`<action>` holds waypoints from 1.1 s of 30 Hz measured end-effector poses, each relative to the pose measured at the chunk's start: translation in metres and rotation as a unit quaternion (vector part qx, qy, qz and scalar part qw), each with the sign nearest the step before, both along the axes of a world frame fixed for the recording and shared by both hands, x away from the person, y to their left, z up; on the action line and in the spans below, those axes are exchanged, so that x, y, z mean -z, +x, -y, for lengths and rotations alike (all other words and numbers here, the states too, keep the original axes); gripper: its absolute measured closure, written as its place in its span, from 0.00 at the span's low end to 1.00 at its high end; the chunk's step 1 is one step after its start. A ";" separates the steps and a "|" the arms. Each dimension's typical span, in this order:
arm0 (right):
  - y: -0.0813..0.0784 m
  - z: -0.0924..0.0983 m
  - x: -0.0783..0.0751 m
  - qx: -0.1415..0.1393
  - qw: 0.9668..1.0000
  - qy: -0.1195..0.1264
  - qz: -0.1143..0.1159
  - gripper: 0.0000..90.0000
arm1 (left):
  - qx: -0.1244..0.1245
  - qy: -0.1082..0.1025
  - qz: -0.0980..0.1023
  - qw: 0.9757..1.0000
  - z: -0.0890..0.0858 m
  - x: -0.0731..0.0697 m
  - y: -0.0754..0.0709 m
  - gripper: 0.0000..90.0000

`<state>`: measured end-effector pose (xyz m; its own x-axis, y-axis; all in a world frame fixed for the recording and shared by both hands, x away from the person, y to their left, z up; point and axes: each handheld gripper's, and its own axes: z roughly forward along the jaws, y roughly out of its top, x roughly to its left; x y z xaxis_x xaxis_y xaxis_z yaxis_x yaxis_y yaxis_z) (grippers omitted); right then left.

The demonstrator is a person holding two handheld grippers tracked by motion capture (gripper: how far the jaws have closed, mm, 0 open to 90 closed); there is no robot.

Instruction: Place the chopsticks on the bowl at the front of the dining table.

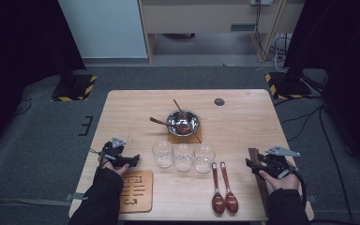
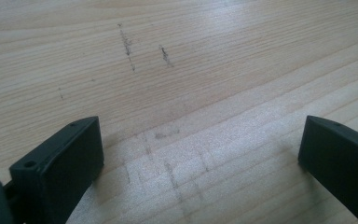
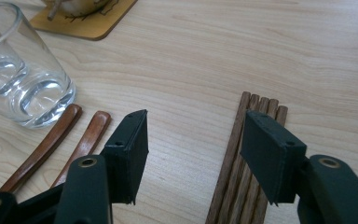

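Observation:
A bundle of several dark wooden chopsticks (image 1: 258, 177) lies near the table's right edge. My right gripper (image 1: 253, 165) hovers low over its far end. In the right gripper view the jaws (image 3: 196, 121) stand open. The chopsticks (image 3: 261, 103) lie under the right jaw, their leftmost stick in the gap, and no pad presses on them. Two brown wooden spoons (image 1: 224, 192) lie side by side just left of the chopsticks, with their handles (image 3: 51, 140) near the left jaw. My left gripper (image 1: 132, 160) rests at the table's left, open wide over bare wood (image 2: 200, 135).
Three clear glasses (image 1: 183, 156) stand in a row at mid-table, the nearest (image 3: 18, 79) close to my right gripper. Behind them a steel bowl (image 1: 183, 123) holding spoons sits on a wooden coaster (image 1: 198, 137). A slotted wooden trivet (image 1: 137, 191) lies at the front left.

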<state>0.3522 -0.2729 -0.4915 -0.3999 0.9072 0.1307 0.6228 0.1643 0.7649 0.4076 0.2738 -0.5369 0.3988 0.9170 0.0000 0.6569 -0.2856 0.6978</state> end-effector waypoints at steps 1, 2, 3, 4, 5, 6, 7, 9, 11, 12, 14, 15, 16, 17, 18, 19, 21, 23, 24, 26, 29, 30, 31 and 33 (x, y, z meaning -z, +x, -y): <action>0.000 -0.001 0.001 0.001 1.000 0.003 -0.004 0.46 | 0.000 0.000 0.000 1.000 0.000 0.000 0.000 0.00; 0.000 -0.001 0.002 -0.002 1.000 0.003 -0.005 0.47 | -0.001 -0.001 0.000 1.000 0.000 0.000 0.000 0.00; 0.001 -0.002 0.004 -0.003 1.000 0.002 -0.007 0.47 | -0.001 -0.001 0.000 1.000 0.000 0.000 0.000 0.00; 0.001 -0.003 0.004 -0.003 1.000 0.002 -0.010 0.47 | -0.001 -0.001 0.000 1.000 0.000 0.000 0.000 0.00; 0.001 -0.004 0.005 -0.002 1.000 0.003 -0.012 0.47 | -0.001 -0.001 0.000 1.000 0.000 0.000 0.000 0.00; 0.001 -0.004 0.006 -0.002 1.000 0.003 -0.014 0.47 | -0.001 -0.001 0.000 1.000 0.000 0.000 0.000 0.00; 0.001 -0.004 0.006 -0.003 1.000 0.001 -0.014 0.48 | -0.001 -0.001 0.000 1.000 0.000 0.000 0.000 0.00; 0.002 -0.005 0.009 0.000 1.000 0.001 -0.024 0.48 | -0.001 -0.001 0.000 1.000 0.000 0.000 0.000 0.00; 0.002 -0.004 0.011 -0.001 1.000 -0.001 -0.030 0.49 | -0.001 -0.001 0.000 1.000 0.000 0.000 0.000 0.00; 0.002 -0.004 0.012 0.000 0.999 -0.002 -0.033 0.49 | -0.001 -0.001 0.000 1.000 0.000 0.000 0.000 0.00; 0.003 -0.003 0.014 0.003 0.999 -0.003 -0.036 0.49 | -0.002 -0.001 0.000 1.000 0.000 0.000 0.000 0.00; 0.003 -0.002 0.014 0.004 0.999 -0.003 -0.037 0.49 | -0.002 -0.001 0.000 1.000 0.000 0.000 0.000 0.00; 0.003 -0.002 0.014 0.004 0.999 -0.003 -0.038 0.49 | -0.002 -0.001 0.000 1.000 0.000 0.000 0.000 0.00; 0.003 -0.001 0.015 0.006 0.999 -0.004 -0.038 0.49 | -0.002 -0.001 0.000 1.000 0.000 0.000 0.000 0.00; 0.003 -0.001 0.015 0.008 0.999 -0.003 -0.041 0.49 | -0.002 -0.001 0.000 1.000 0.000 0.000 0.000 0.00; 0.003 -0.001 0.016 0.009 0.999 -0.003 -0.043 0.49 | -0.002 -0.001 0.000 1.000 0.000 0.000 0.000 0.00; 0.003 0.000 0.017 0.008 0.999 -0.003 -0.045 0.49 | -0.001 0.000 0.000 1.000 0.000 0.000 0.000 0.00; 0.003 -0.001 0.018 0.008 0.999 -0.002 -0.050 0.50 | -0.001 0.000 0.000 1.000 0.000 0.000 0.000 0.00; 0.003 -0.001 0.019 0.008 0.999 -0.002 -0.052 0.50 | -0.001 0.000 0.000 1.000 0.000 0.000 0.000 0.00; 0.004 -0.001 0.020 0.005 0.998 -0.003 -0.056 0.50 | -0.002 -0.001 0.000 1.000 0.000 0.000 0.000 0.00; 0.004 -0.002 0.020 0.004 0.998 -0.003 -0.058 0.50 | -0.002 -0.001 0.000 1.000 0.000 0.000 0.000 0.00; 0.004 -0.002 0.020 0.004 0.998 -0.002 -0.061 0.50 | -0.002 -0.001 0.000 1.000 0.000 0.000 0.000 0.00; 0.004 -0.002 0.021 0.004 0.998 -0.003 -0.063 0.50 | -0.002 -0.001 0.000 1.000 0.000 0.000 0.000 0.00; 0.004 -0.002 0.022 0.003 0.998 -0.005 -0.066 0.50 | -0.002 -0.001 0.000 1.000 0.000 0.000 0.000 0.00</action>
<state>0.3561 -0.2711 -0.5134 -0.3748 0.9110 0.1721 0.7188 0.1683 0.6745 0.4077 0.2734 -0.5370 0.3955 0.9185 -0.0012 0.6576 -0.2823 0.6984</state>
